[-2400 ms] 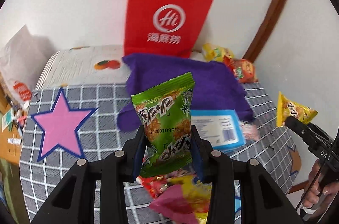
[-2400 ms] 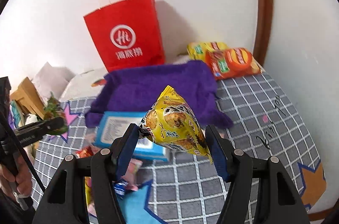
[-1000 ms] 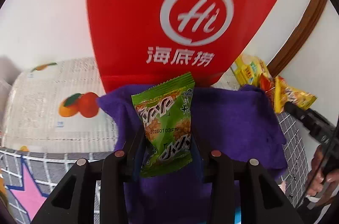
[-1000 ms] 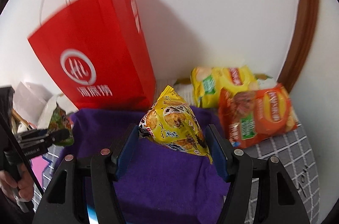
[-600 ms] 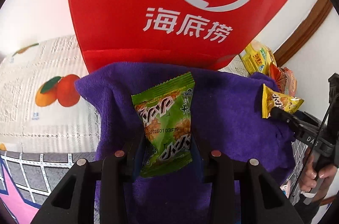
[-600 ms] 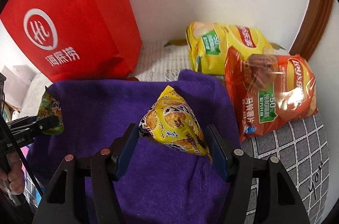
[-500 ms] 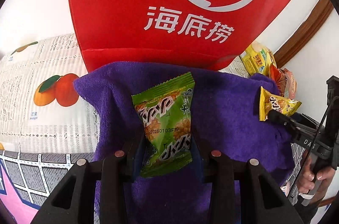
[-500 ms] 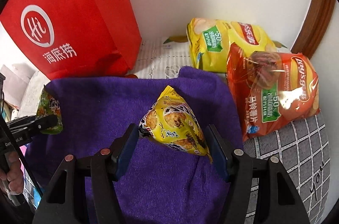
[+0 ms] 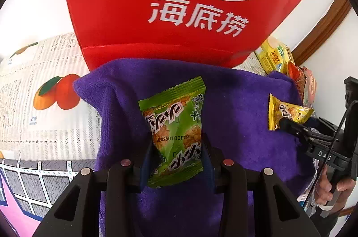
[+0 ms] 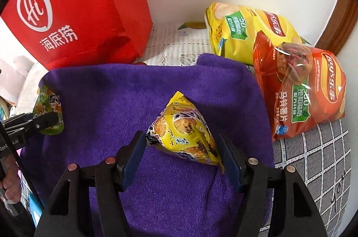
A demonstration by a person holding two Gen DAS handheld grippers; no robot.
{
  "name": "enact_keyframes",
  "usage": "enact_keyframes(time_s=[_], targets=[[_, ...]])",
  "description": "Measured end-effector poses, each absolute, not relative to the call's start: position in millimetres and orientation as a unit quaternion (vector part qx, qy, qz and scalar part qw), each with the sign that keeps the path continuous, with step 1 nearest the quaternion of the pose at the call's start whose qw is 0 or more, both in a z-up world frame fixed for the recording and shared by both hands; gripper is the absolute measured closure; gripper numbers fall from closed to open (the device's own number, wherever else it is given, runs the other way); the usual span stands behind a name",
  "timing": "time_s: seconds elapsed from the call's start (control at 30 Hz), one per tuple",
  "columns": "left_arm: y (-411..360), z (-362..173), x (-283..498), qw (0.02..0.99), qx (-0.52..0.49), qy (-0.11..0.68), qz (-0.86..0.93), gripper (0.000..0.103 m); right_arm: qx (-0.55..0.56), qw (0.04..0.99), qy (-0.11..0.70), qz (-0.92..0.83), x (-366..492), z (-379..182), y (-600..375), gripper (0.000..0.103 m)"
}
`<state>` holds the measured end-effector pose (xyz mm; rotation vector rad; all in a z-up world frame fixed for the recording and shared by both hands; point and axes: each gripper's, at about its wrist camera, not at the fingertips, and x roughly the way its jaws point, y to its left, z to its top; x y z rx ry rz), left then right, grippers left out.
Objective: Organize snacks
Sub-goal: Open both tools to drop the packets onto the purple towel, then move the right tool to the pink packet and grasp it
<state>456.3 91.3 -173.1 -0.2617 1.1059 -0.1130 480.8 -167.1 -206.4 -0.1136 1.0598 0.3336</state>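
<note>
Over the purple terry towel [image 9: 235,107], both grippers have come in from the gridded desk toward the far red paper bag [image 9: 179,1]. Left gripper [image 9: 176,158] jaws clamped on green snack packet [image 9: 174,131]; right gripper [image 10: 182,156] jaws clamped on yellow snack packet [image 10: 183,134]. Judgement: transport done, release onto towel pending.

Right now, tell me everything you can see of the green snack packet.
The green snack packet is a small glossy plastic pillow pouch with crimped, serrated ends, printed with white-and-black lettering, pictures of golden fried pieces and a stamped code. It looks sealed and slightly puffed. It stands nearly upright, top leaning a little right, pinched at its lower half in the left claw, held over the purple towel in front of the red paper bag.
</note>
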Motion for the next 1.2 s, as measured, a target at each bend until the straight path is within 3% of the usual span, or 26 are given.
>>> enact_keyframes(time_s=[0.07,0.13,0.17,0.77,1.2], targets=[[89.6,-170.6,455.9,0.840,-0.121,0.526,-0.055,0.058,-0.060,0.855,0.490,0.162,477.7,-198.3,-166.2,0.015],[85.8,-162.5,453.2,0.848,-0.111,0.516,-0.052,0.037,-0.065,0.862,0.475,0.164,473.5,-191.6,-163.4,0.010],[84.1,-157.3,451.5,0.854,-0.105,0.507,-0.052,0.036,-0.068,0.867,0.465,0.165,470.0,-187.6,-163.4,0.010],[56.7,-82.9,396.3,0.873,-0.094,0.467,-0.110,0.035,-0.030,0.902,0.416,0.113,384.8,-108.4,-219.7,0.010],[61.7,-73.5,318.8,0.875,-0.101,0.464,-0.093,0.035,0.005,0.901,0.422,0.102,300.8,-115.5,-266.6,0.010]])
